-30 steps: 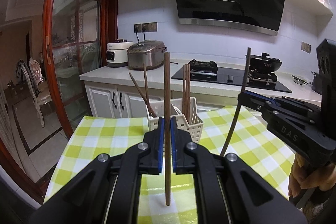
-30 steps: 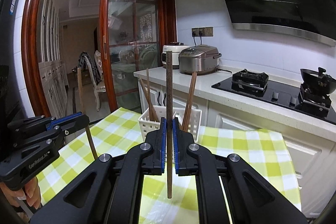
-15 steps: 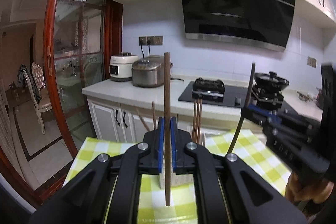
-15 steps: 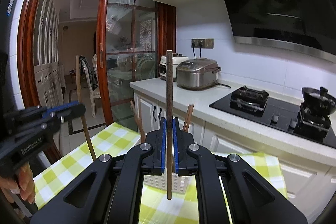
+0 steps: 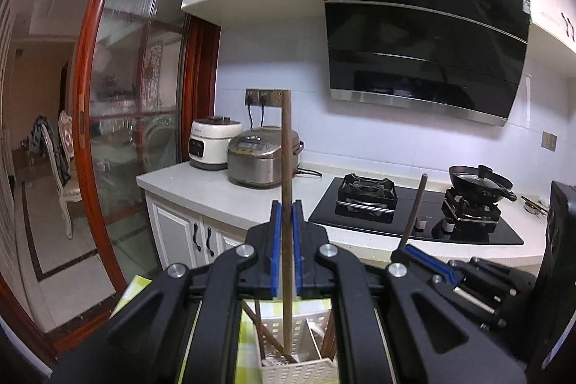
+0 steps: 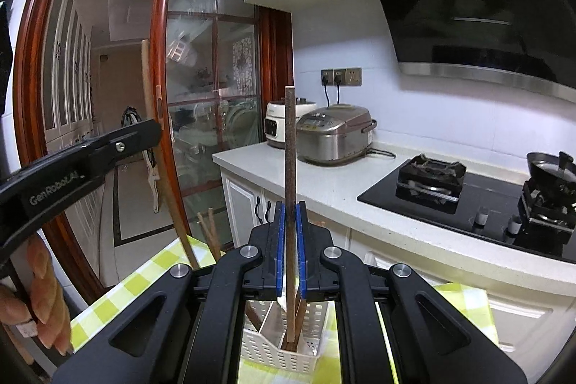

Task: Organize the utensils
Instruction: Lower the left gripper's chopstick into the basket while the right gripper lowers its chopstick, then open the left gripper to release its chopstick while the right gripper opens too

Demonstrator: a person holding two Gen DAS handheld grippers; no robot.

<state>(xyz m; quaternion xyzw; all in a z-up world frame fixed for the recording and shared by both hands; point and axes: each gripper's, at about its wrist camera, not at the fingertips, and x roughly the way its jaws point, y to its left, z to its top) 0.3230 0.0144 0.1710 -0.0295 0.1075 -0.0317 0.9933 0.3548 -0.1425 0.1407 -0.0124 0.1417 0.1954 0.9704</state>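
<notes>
We note the black glass range hood [image 5: 424, 38] over the black glass hob [image 5: 414, 215] on the white stone counter [image 5: 223, 193], with a steel rice cooker [image 5: 262, 157] and a white cooker [image 5: 212, 143] beside it. The yellow-and-white checked tablecloth [image 6: 144, 279] carries the white perforated plastic utensil basket [image 5: 298, 348], which holds several brown chopsticks. Readable writing: "GenRobot.AI" on the left gripper's side, right view only. The left gripper [image 5: 287, 247] is clamped on a dark brown wooden chopstick [image 5: 287, 168], upright, lower tip over the basket. The right gripper [image 6: 291, 251] is likewise closed on a second brown wooden chopstick [image 6: 290, 146], its tip inside the basket's opening. A second ago the basket sat farther ahead with much cloth visible; now it lies directly beneath both grippers. The right view alone shows the person's hand [image 6: 43, 301]; the left view alone shows the wok [image 5: 478, 182] in full.
</notes>
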